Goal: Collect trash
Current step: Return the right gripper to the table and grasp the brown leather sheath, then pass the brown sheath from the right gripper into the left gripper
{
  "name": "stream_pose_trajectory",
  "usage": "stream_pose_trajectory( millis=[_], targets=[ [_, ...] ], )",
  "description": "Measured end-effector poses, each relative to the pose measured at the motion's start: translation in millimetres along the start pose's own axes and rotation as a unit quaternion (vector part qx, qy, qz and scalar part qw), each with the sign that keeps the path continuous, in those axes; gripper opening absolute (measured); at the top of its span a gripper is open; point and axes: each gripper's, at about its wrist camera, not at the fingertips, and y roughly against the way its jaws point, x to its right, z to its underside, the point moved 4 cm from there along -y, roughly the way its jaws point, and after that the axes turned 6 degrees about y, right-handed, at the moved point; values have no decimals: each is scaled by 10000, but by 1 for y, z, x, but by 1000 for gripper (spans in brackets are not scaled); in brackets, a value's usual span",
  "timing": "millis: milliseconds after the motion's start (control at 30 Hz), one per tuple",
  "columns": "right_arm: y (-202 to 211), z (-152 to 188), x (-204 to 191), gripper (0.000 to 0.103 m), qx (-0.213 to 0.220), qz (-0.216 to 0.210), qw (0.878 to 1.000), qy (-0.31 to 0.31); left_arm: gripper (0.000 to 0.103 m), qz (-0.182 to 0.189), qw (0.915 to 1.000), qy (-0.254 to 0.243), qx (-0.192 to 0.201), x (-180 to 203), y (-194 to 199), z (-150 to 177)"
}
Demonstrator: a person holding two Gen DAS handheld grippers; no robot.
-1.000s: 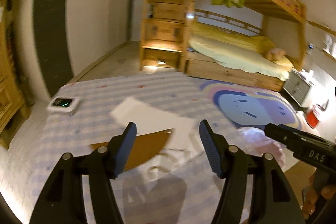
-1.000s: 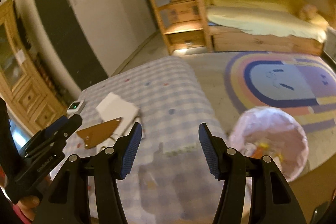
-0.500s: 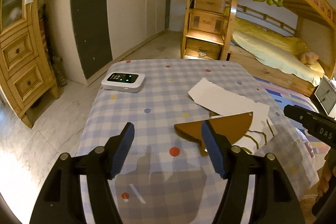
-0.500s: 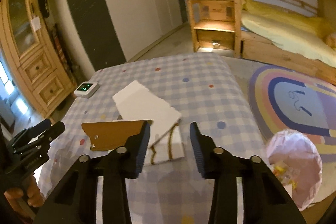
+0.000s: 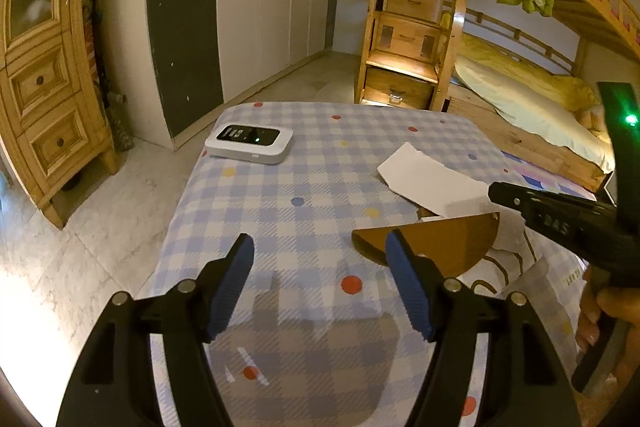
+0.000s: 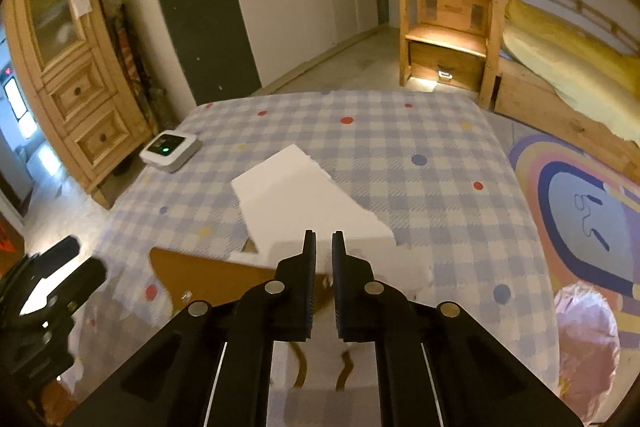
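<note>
Your left gripper (image 5: 320,259) hung over the near part of the checked surface (image 5: 320,155) with its fingers (image 5: 236,275) wide and nothing between them; the right one of the pair overlapped the near tip of the brown card (image 5: 436,243) in the view, though you could not tell whether it touched. Your right gripper (image 6: 323,251) was closing, its fingers (image 6: 310,267) down to a narrow gap and nearly together, over the near end of the white paper (image 6: 304,203); whether any paper was pinched between them could not be told from either view. The trash lay in a heap toward the surface's right edge: the white paper on top, the brown card half under it on the near side, and a white sheet with brown lines (image 6: 320,359) below both, reaching the near edge. A white device (image 5: 250,143) with a green light sat apart by the far left corner. On the floor beyond the surface's right edge stood a bin with a pink liner (image 6: 588,339), beside a coloured rug (image 6: 576,203). In the left view your right gripper's black body came in from the right, with part of your hand (image 5: 608,311) below it.
</note>
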Motion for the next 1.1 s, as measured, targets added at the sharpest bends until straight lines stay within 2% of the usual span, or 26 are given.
stream_pose_trajectory(
  millis=[167,267,433,600,867,933,1100],
  targets=[
    [-19,3,4,8,-343,47,9994,29,66,-28,10000,29,-78,-2,-5,1],
    [-13,12,1,8,-400,15,9991,153,67,-55,10000,-10,-67,-3,-4,2],
    [7,41,-8,8,-538,-329,9980,84,67,-111,9999,119,3,-12,2,1],
    [19,64,-33,9,-668,-686,9947,384,67,-136,9995,266,54,-18,10,1],
    [23,67,-83,12,-654,-1513,9839,690,67,-209,9988,435,75,-27,17,8],
    [29,62,-81,12,-491,-1486,9853,684,67,-218,9988,424,66,-28,17,10],
    [51,50,-47,14,94,-841,9960,283,74,-48,9996,254,-88,-17,14,17]
  ],
)
